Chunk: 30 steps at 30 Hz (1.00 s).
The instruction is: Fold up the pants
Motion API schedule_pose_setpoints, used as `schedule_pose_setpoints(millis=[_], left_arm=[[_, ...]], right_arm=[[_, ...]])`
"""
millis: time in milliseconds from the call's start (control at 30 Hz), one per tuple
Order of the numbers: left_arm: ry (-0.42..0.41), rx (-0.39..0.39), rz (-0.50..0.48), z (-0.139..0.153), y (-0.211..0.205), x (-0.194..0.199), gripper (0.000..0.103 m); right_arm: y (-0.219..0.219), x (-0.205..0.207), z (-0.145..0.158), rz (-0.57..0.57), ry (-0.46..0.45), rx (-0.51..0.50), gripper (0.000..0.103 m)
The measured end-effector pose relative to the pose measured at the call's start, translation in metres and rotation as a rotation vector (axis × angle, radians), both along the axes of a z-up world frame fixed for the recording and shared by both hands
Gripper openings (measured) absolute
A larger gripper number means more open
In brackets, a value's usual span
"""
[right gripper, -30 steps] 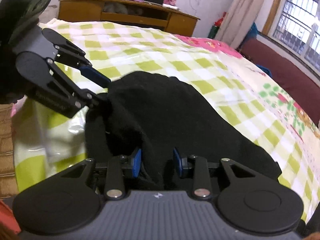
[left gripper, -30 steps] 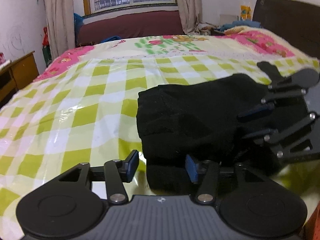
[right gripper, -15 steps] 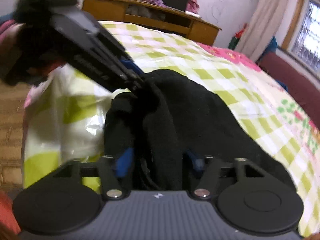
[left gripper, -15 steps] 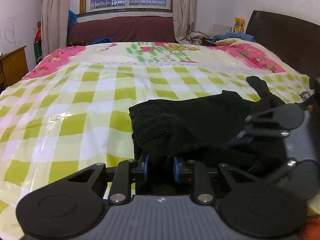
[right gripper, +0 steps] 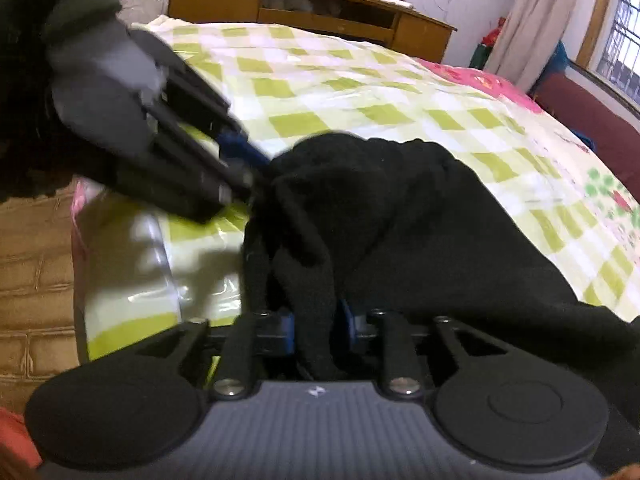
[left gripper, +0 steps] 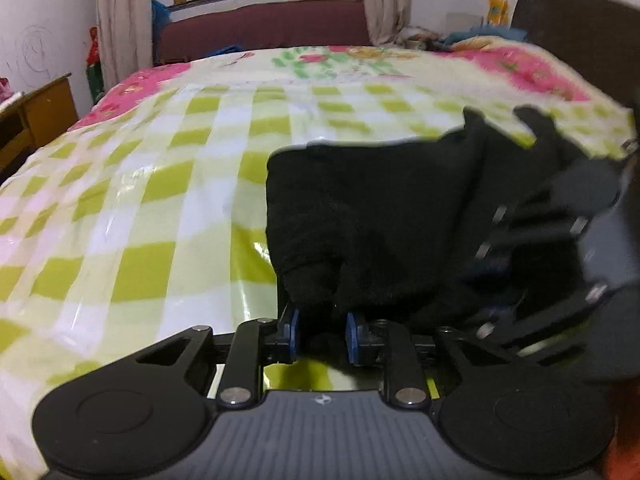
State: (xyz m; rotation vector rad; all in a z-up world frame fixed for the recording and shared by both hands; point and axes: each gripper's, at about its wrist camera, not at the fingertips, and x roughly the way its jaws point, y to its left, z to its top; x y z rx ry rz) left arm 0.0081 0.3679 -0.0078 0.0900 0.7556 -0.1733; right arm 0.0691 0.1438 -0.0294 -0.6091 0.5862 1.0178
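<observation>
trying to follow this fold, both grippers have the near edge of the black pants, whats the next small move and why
Probably lift both together and carry the edge away across the bed. The left gripper and the right gripper each pinch a bunch of the black pants, which lie half folded on the checked bedcover.

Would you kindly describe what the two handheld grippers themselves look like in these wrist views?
Both look alike. The left gripper has a ribbed dark grey body bearing a small white logo, two round black discs at its sides, black linkage arms with silver pivot screws, and blue pads. The right gripper shows the same build. No cables are visible.
</observation>
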Motion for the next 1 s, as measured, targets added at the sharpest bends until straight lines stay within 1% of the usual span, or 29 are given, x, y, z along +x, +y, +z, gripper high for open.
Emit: schedule_pose_setpoints(millis=[33, 67, 100, 133, 200, 233, 300, 333, 400, 467, 533, 567, 633, 667, 700, 767, 800, 900, 1000], left_arm=[[-0.007, -0.011, 0.016, 0.003, 0.001, -0.002, 0.042], [-0.015, -0.026, 0.033, 0.007, 0.004, -0.005, 0.043], [-0.027, -0.034, 0.048, 0.014, 0.006, -0.008, 0.044], [-0.036, -0.026, 0.059, 0.019, 0.007, -0.01, 0.044], [-0.066, 0.016, 0.078, 0.031, 0.005, -0.016, 0.044], [-0.087, 0.043, 0.085, 0.038, 0.002, -0.019, 0.044], [-0.118, 0.066, 0.101, 0.051, -0.002, -0.022, 0.044], [-0.131, 0.068, 0.111, 0.057, -0.005, -0.021, 0.044], [-0.165, 0.061, 0.104, 0.068, -0.017, -0.018, 0.044], [-0.184, 0.033, 0.044, 0.075, -0.039, -0.01, 0.044], [-0.181, 0.005, -0.032, 0.075, -0.069, 0.004, 0.044], [-0.171, -0.012, -0.082, 0.072, -0.089, 0.013, 0.044], [-0.146, -0.053, -0.178, 0.063, -0.127, 0.034, 0.044], [-0.134, -0.061, -0.222, 0.057, -0.148, 0.043, 0.044], [-0.128, -0.061, -0.263, 0.052, -0.169, 0.053, 0.044], [-0.114, -0.086, -0.337, 0.043, -0.211, 0.07, 0.044], [-0.11, -0.092, -0.358, 0.04, -0.227, 0.077, 0.044], [-0.106, -0.079, -0.406, 0.026, -0.275, 0.098, 0.044], [-0.078, -0.075, -0.424, 0.014, -0.301, 0.111, 0.044]], right_arm=[[-0.01, 0.001, 0.011, -0.013, 0.01, 0.034, 0.034], [-0.022, 0.005, 0.022, -0.033, 0.016, 0.066, 0.043], [-0.033, 0.008, 0.031, -0.057, 0.015, 0.093, 0.047], [-0.05, 0.013, 0.042, -0.097, 0.009, 0.125, 0.049], [-0.083, 0.022, 0.054, -0.196, -0.01, 0.166, 0.051], [-0.101, 0.031, 0.057, -0.263, -0.027, 0.17, 0.052], [-0.141, 0.052, 0.057, -0.415, -0.067, 0.148, 0.053], [-0.165, 0.068, 0.055, -0.513, -0.064, 0.13, 0.053], [-0.215, 0.1, 0.052, -0.692, -0.031, 0.142, 0.053], [-0.261, 0.125, 0.052, -0.855, -0.002, 0.178, 0.053], [-0.31, 0.147, 0.048, -0.999, 0.023, 0.237, 0.054], [-0.327, 0.159, 0.045, -1.057, 0.035, 0.258, 0.054], [-0.366, 0.18, 0.039, -1.139, 0.066, 0.311, 0.054], [-0.386, 0.191, 0.035, -1.186, 0.081, 0.346, 0.054], [-0.393, 0.198, 0.03, -1.216, 0.099, 0.374, 0.054], [-0.422, 0.222, 0.02, -1.279, 0.154, 0.437, 0.055], [-0.431, 0.23, 0.014, -1.302, 0.174, 0.458, 0.055], [-0.46, 0.258, -0.003, -1.356, 0.237, 0.52, 0.055], [-0.473, 0.281, -0.016, -1.365, 0.268, 0.561, 0.055]])
